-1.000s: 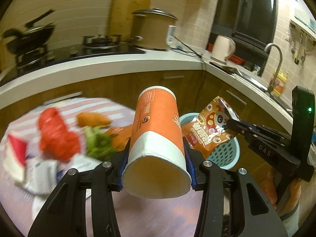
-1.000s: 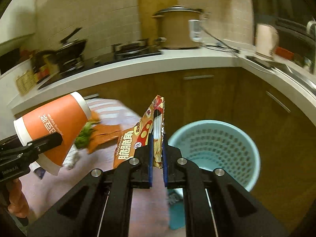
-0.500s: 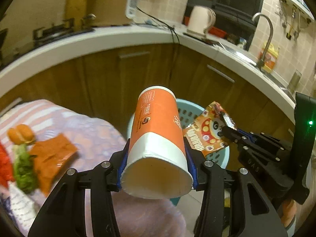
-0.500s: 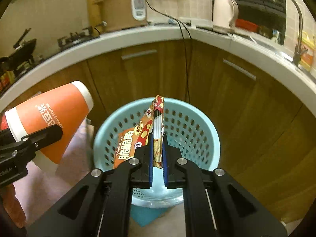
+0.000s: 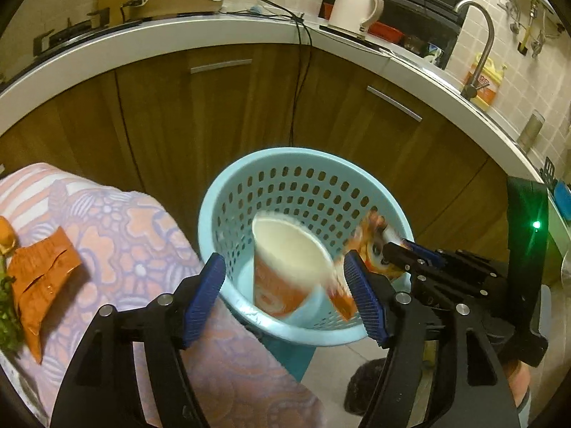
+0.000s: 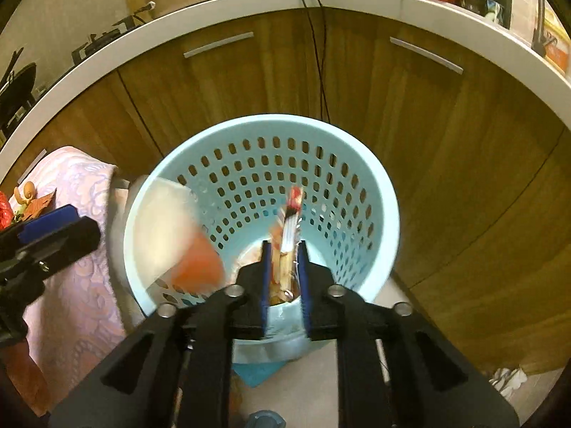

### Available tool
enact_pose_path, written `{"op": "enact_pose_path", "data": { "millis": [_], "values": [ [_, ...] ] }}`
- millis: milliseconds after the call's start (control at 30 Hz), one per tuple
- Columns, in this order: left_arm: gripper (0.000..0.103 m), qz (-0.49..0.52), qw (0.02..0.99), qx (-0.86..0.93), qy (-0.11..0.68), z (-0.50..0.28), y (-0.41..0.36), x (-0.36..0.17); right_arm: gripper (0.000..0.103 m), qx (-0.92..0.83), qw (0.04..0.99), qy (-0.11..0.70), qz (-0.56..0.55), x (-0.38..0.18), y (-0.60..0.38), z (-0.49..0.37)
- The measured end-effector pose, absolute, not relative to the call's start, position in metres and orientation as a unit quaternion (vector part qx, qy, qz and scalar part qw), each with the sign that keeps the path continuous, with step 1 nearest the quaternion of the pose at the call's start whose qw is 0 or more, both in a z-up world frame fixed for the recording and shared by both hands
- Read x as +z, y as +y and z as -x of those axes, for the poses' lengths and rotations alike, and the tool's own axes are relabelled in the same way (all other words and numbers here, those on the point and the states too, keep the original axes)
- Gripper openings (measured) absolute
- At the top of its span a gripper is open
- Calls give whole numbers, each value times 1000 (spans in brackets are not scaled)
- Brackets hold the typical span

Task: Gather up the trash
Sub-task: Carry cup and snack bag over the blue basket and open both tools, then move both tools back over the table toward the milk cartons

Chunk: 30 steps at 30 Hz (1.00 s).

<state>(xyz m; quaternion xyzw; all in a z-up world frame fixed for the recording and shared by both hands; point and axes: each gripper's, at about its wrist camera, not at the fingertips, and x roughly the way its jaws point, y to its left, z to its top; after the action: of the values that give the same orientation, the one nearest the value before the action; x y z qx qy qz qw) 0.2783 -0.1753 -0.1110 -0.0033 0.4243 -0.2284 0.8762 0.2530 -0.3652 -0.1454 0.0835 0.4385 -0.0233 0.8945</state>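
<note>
A light blue perforated basket [image 5: 303, 164] [image 6: 357, 164] stands on the floor below both grippers. My left gripper [image 5: 283, 264] hangs over its near rim, jaws opening, pads off the cup. The orange and white paper cup [image 5: 285, 267] [image 6: 171, 235] is blurred and dropping into the basket, mouth up. My right gripper [image 6: 284, 246] [image 5: 396, 249] points down into the basket, its jaws opening. The snack packet [image 6: 291, 214] [image 5: 371, 246] stands blurred and loose between its pads.
A table under a pink patterned cloth [image 5: 125, 242] lies left of the basket, with an orange packet [image 5: 39, 278] and greens [image 5: 5, 306] on it. Wooden cabinets [image 5: 214, 114] curve behind the basket, and a black cable [image 5: 299, 82] hangs down them. A kettle [image 5: 357, 7] and tap [image 5: 478, 35] are on the counter.
Both grippers came over the basket and sank toward it. The left jaws spread and let the cup go. The right jaws parted, and the packet is slipping down.
</note>
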Motion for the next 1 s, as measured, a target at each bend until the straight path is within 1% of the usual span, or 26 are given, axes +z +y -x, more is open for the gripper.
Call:
{"op": "enact_pose_path", "data": {
  "millis": [33, 67, 100, 167, 400, 533, 767, 1000],
  "values": [
    [67, 7, 877, -228, 424, -278, -173, -109, 25, -24, 896, 436, -86, -144, -367, -251],
    [67, 8, 877, -227, 422, -278, -172, -108, 29, -25, 896, 434, -88, -142, -368, -250],
    [67, 11, 879, -227, 420, -277, -170, -106, 36, -26, 898, 431, -90, -140, -369, -249],
    [67, 13, 881, -226, 416, -272, -167, -102, 44, -28, 901, 423, -91, -136, -370, -245],
    [67, 17, 891, -218, 398, -250, -154, -88, 44, -5, 915, 395, -87, -108, -354, -229],
    [67, 29, 901, -206, 381, -231, -133, -73, 44, 14, 924, 375, -80, -89, -334, -218],
    [67, 61, 920, -169, 349, -193, -80, -47, 44, 59, 932, 353, -65, -68, -287, -203],
    [67, 81, 936, -107, 326, -147, -14, -30, 44, 123, 931, 340, -45, -67, -216, -187]
  ]
}}
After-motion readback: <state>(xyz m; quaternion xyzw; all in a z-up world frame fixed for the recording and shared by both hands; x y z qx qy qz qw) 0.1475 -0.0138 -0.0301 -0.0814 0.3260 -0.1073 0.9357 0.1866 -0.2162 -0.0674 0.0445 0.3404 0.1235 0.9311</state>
